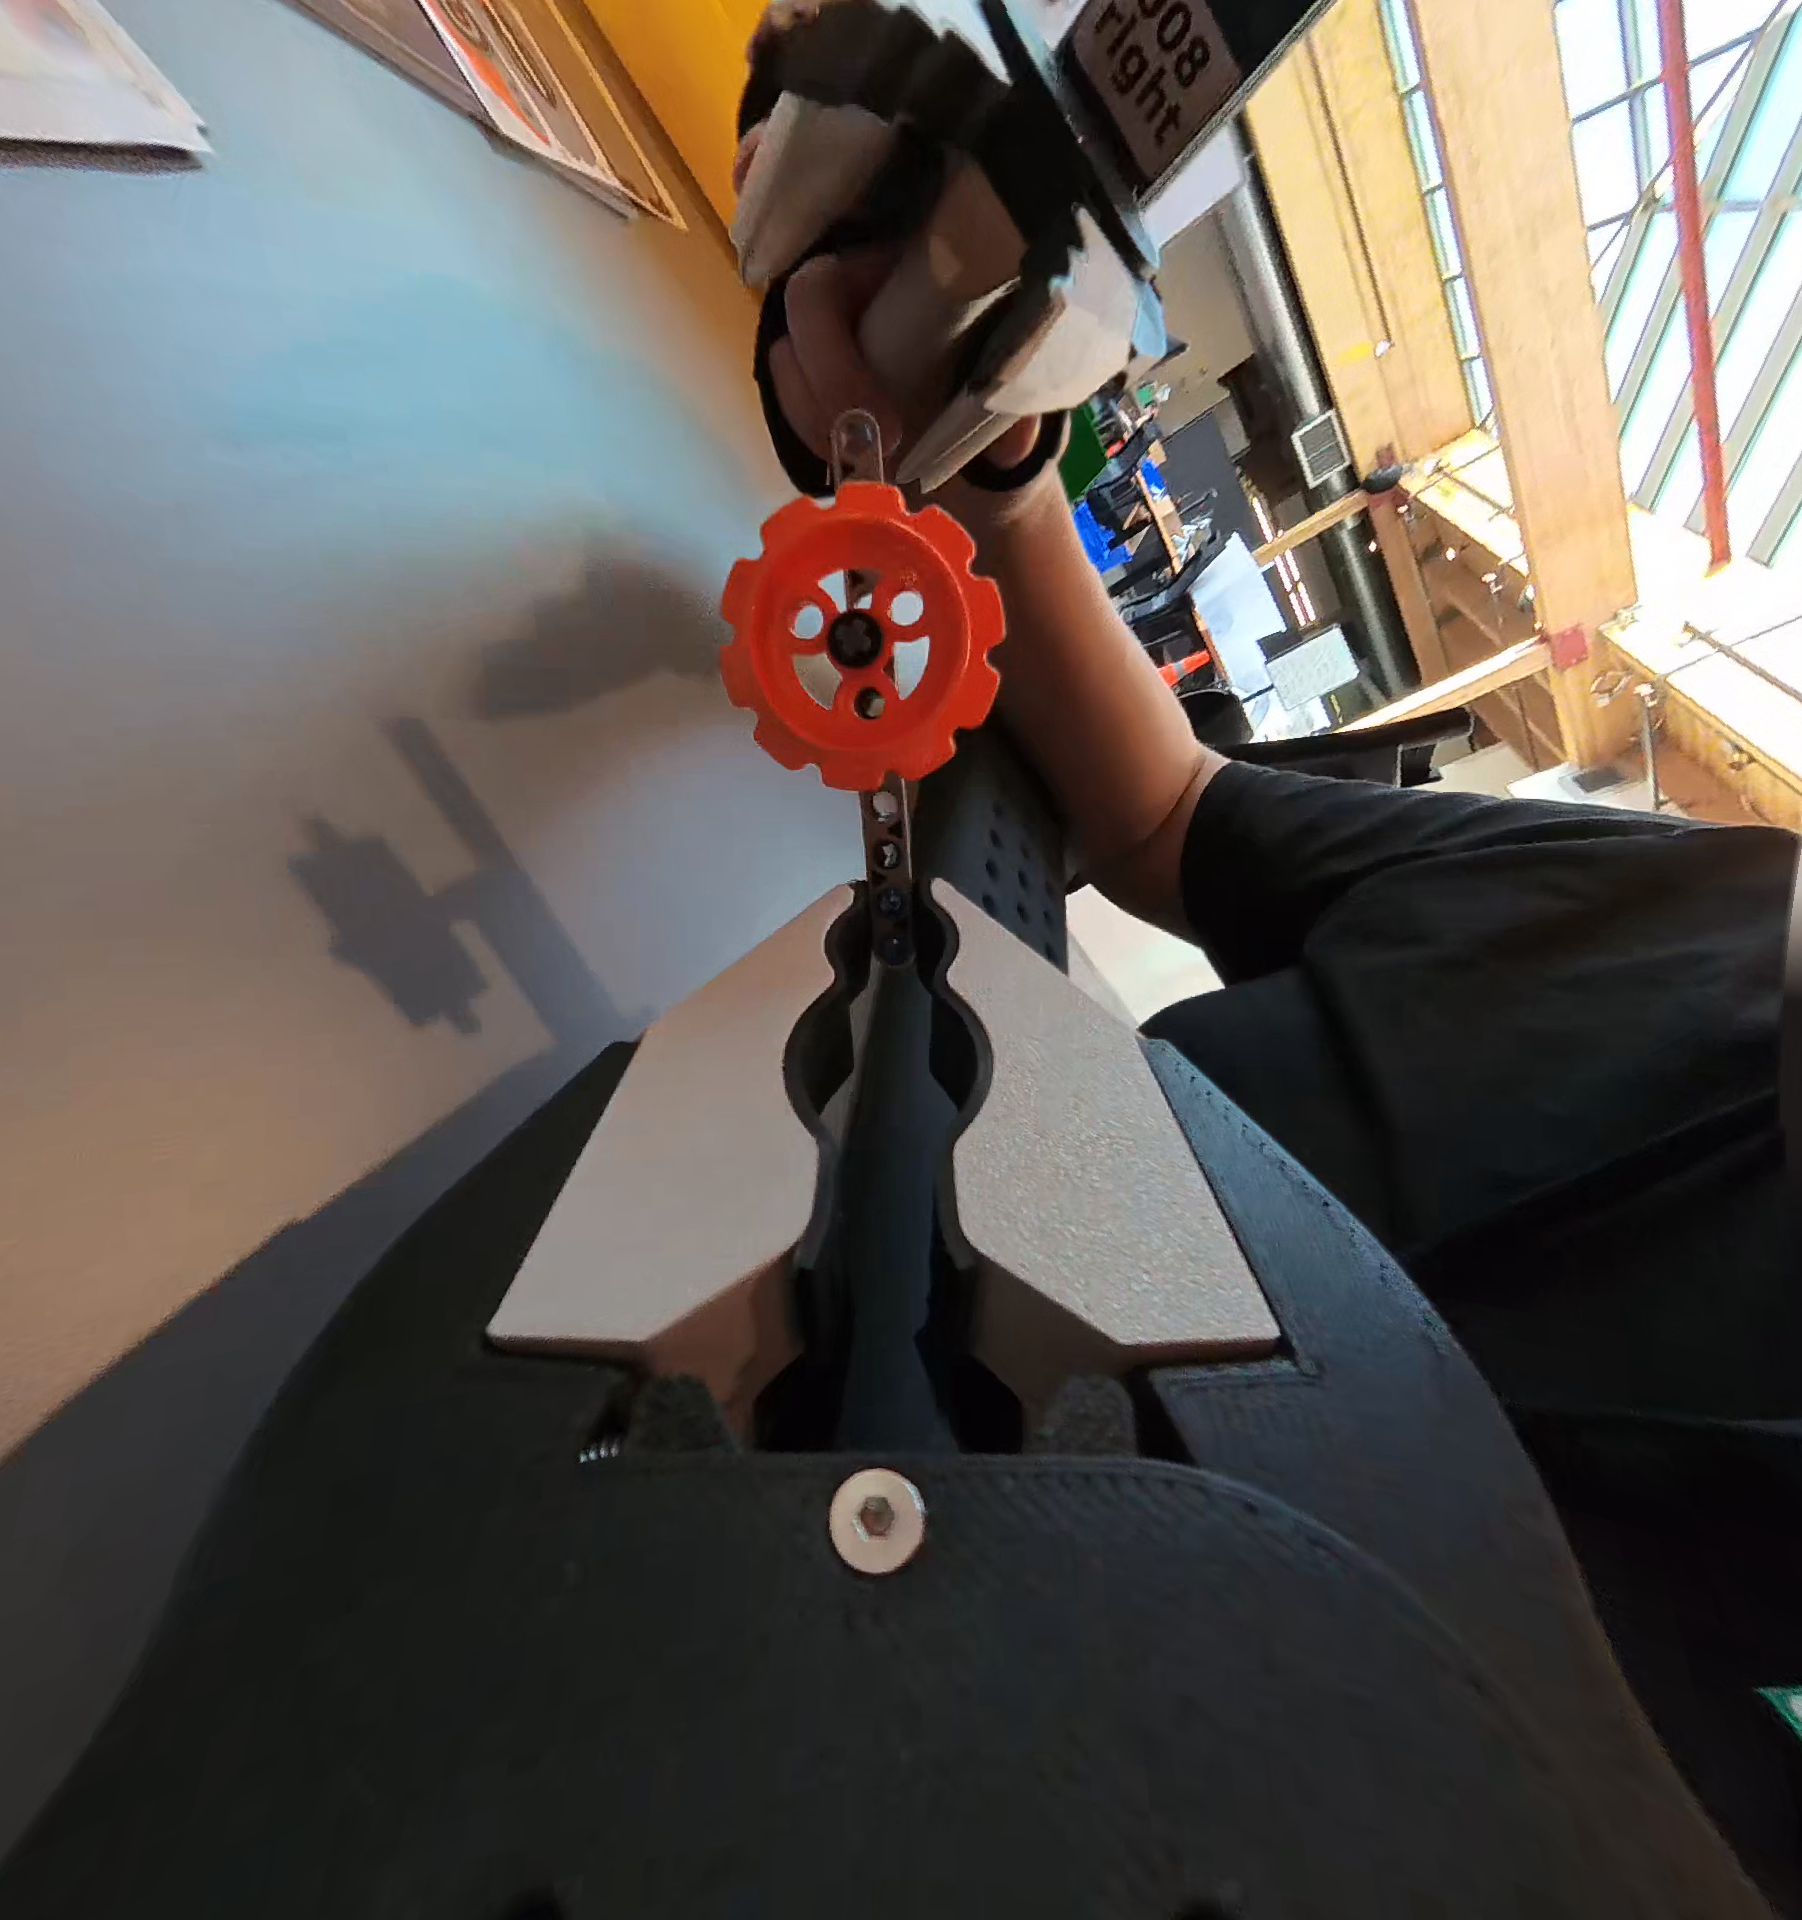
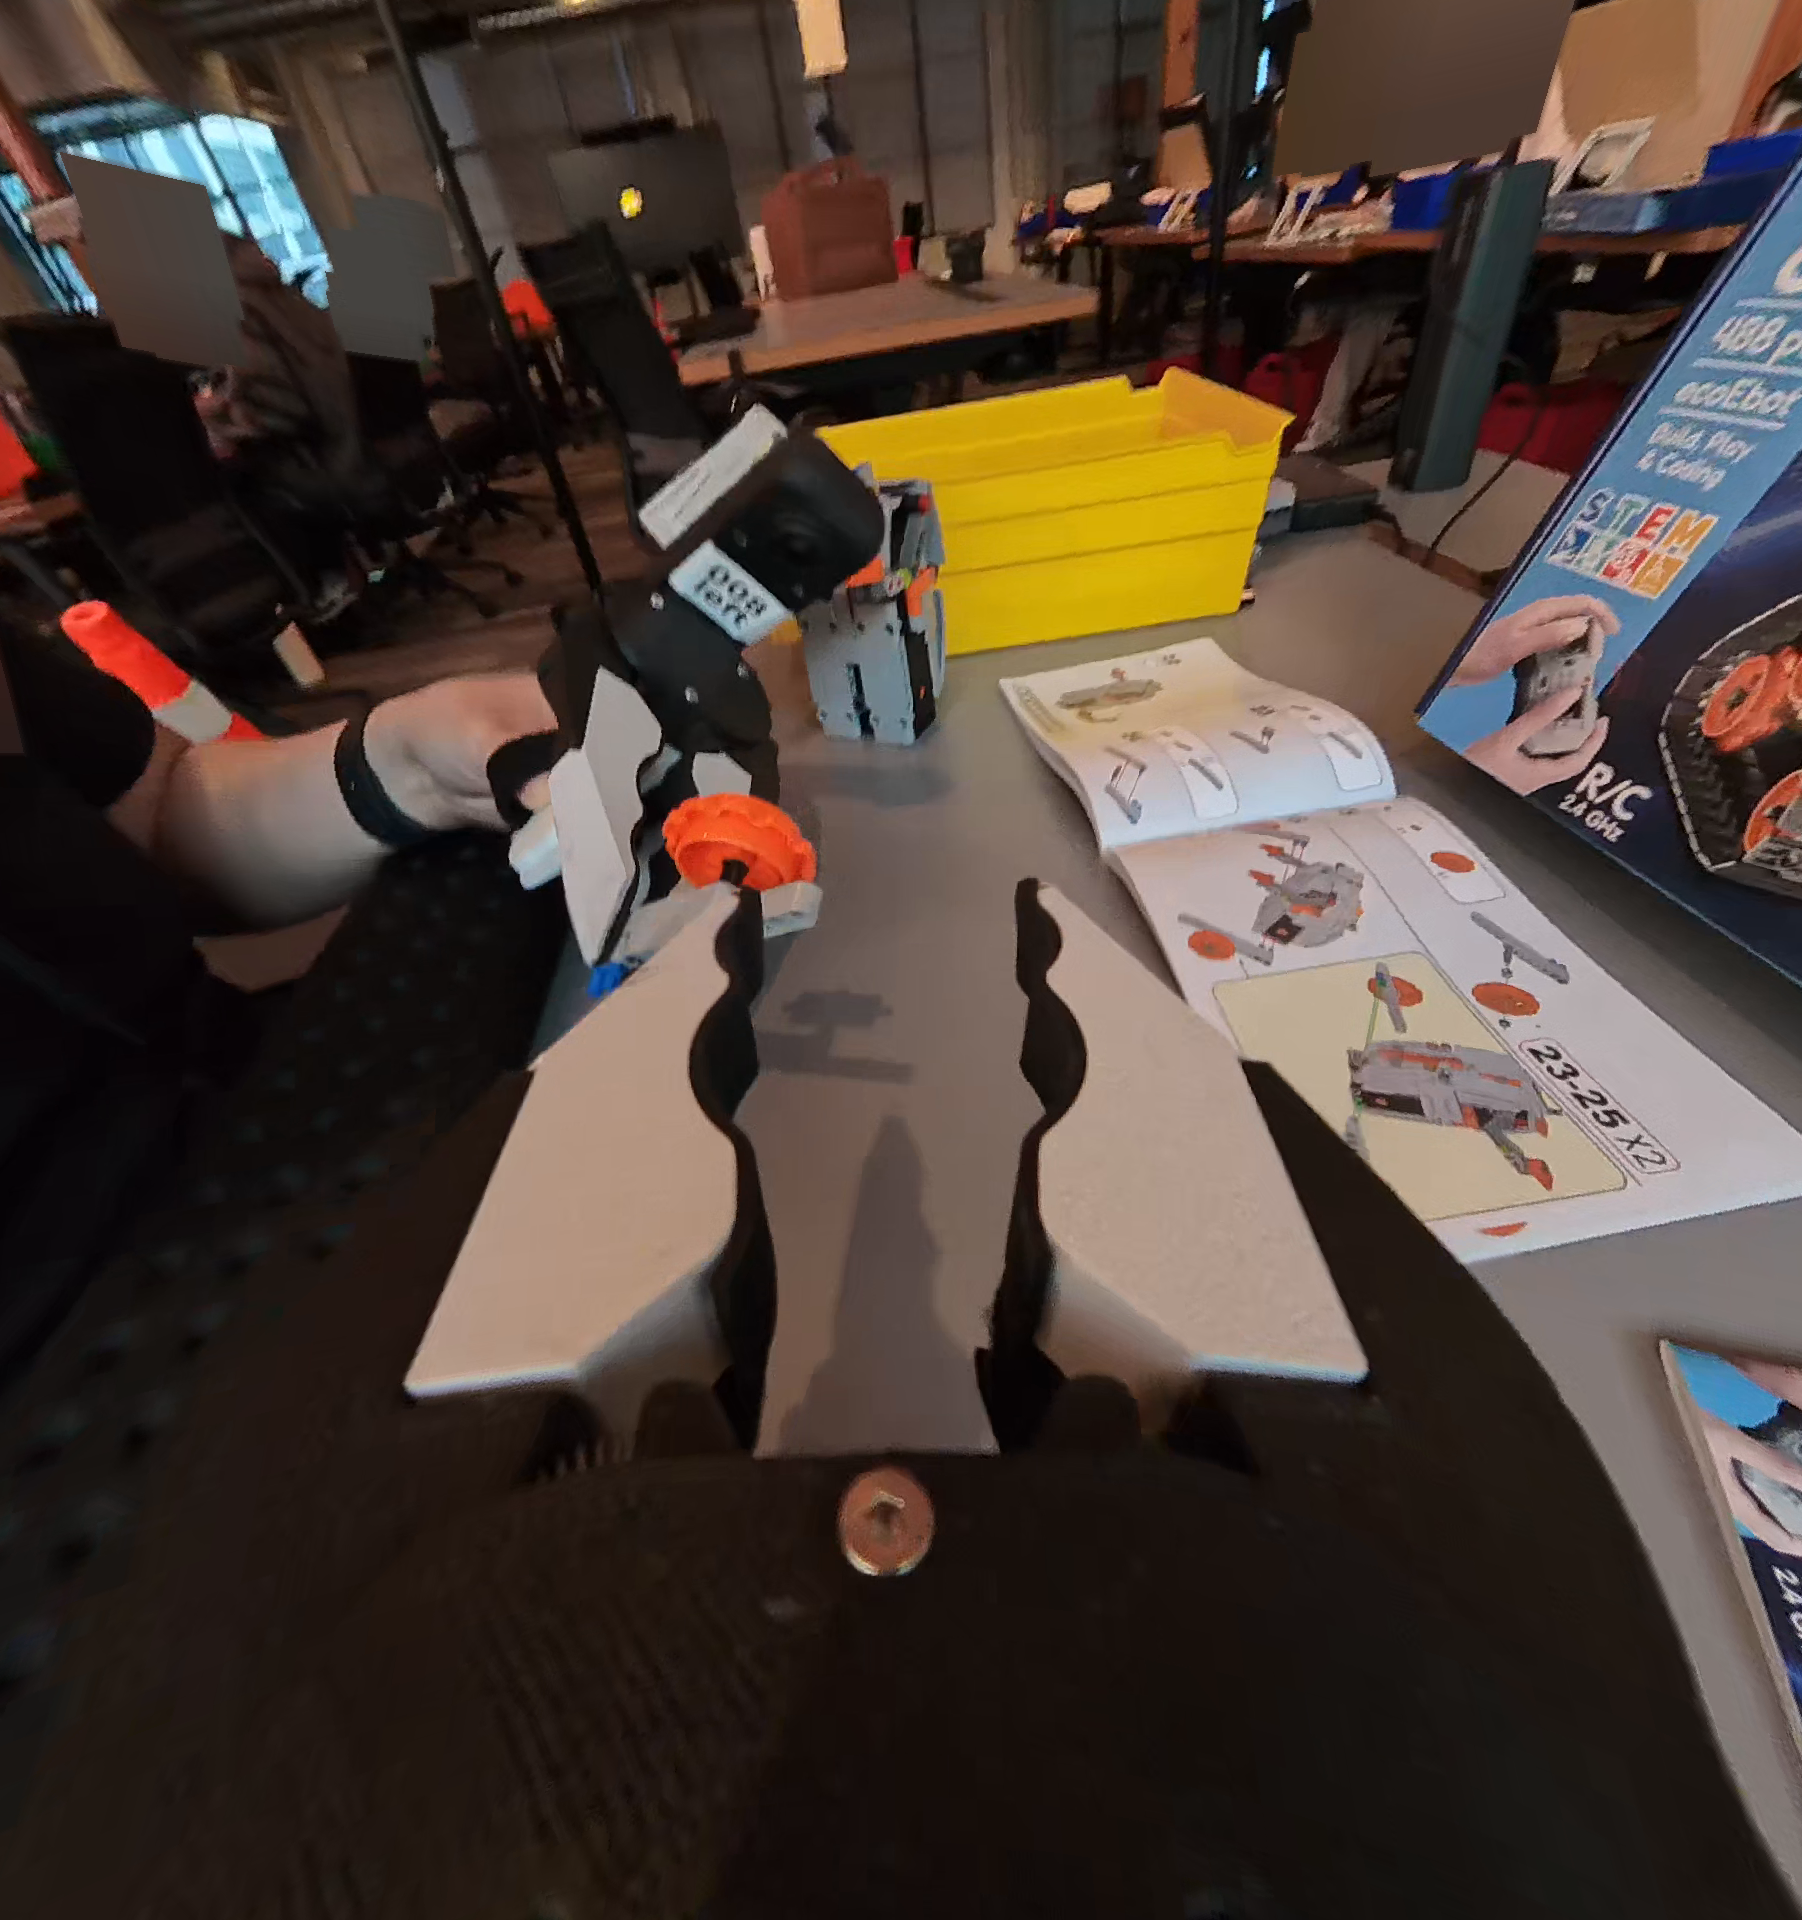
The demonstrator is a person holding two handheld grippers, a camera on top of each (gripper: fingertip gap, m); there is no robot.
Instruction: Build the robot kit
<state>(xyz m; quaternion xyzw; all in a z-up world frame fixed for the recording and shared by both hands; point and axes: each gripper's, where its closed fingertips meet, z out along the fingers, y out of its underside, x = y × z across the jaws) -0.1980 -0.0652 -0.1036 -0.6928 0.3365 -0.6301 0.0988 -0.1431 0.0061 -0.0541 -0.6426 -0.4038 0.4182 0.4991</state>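
My left gripper (image 1: pixel 892 920) is shut on the lower end of a thin grey beam with holes (image 1: pixel 881 831). The beam stands straight out from the fingertips and carries an orange toothed wheel (image 1: pixel 861 634) on a black axle. In the right wrist view the left gripper (image 2: pixel 639 925), in a person's hand, holds the same orange wheel (image 2: pixel 739 842) just above the grey table (image 2: pixel 897 1049). My right gripper (image 2: pixel 881 914) is open and empty, its left fingertip right beside the wheel and beam end. One of its fingers (image 1: pixel 1032 364) shows beyond the wheel in the left wrist view.
A yellow bin (image 2: pixel 1063 499) stands at the back, with a partly built grey and orange model (image 2: pixel 876 655) in front of it. An open instruction booklet (image 2: pixel 1344 935) lies to the right, beside a blue kit box (image 2: pixel 1707 540). A second booklet (image 2: pixel 1780 1558) lies near right. The left gripper's tips are roughly 11 centimetres from the right gripper's.
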